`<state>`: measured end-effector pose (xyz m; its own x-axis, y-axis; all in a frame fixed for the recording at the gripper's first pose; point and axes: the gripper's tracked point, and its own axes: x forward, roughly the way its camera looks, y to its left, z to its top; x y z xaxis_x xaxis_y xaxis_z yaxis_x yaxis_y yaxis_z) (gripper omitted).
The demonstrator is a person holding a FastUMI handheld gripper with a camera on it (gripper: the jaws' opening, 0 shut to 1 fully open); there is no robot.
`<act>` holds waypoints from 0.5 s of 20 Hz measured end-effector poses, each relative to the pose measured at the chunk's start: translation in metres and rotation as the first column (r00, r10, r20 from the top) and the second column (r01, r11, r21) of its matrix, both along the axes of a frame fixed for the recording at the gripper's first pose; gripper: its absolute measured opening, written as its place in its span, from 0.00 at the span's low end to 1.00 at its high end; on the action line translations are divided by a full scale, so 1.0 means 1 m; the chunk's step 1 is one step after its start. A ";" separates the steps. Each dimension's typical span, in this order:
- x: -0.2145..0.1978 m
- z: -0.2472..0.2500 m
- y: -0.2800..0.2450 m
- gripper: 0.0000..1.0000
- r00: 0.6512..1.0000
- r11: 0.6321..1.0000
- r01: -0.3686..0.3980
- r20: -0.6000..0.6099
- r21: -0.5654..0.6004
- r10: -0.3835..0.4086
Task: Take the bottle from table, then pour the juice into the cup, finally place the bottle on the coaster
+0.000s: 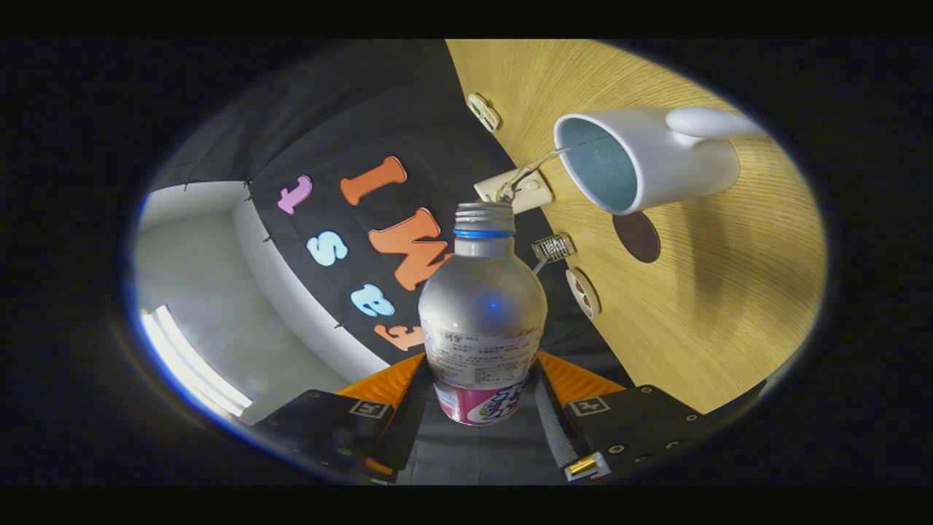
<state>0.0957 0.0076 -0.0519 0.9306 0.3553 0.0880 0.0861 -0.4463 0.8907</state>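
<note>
My gripper [481, 380] is shut on a silver bottle [481, 306], both fingers pressing its labelled lower body. The whole view is rolled, so the wooden table [700, 313] stands on edge to the right and the bottle lies about level with it. Its ribbed neck [485, 219] with a blue ring points ahead. The white cup [656, 164], pale blue inside, stands on the table beyond the neck and off to the table side, its mouth apart from the bottle. A dark round coaster [636, 236] lies just beside the cup, nearer to me.
Beige clamps [514, 191] [482, 111] and a wire clip [554, 248] grip the table's edge against the black cloth, with a small round disc [583, 292] near them. A white wall with a bright light strip [193, 364] shows on the far side from the table.
</note>
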 end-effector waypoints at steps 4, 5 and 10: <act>0.000 0.002 0.002 0.74 1.000 1.000 -0.005 0.001 0.008 0.005; 0.000 0.001 0.002 0.74 1.000 1.000 -0.006 0.001 0.009 0.006; 0.001 0.004 0.004 0.74 1.000 1.000 -0.008 0.001 0.018 0.008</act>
<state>0.0964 0.0112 -0.0480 0.9277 0.3609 0.0953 0.0890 -0.4618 0.8825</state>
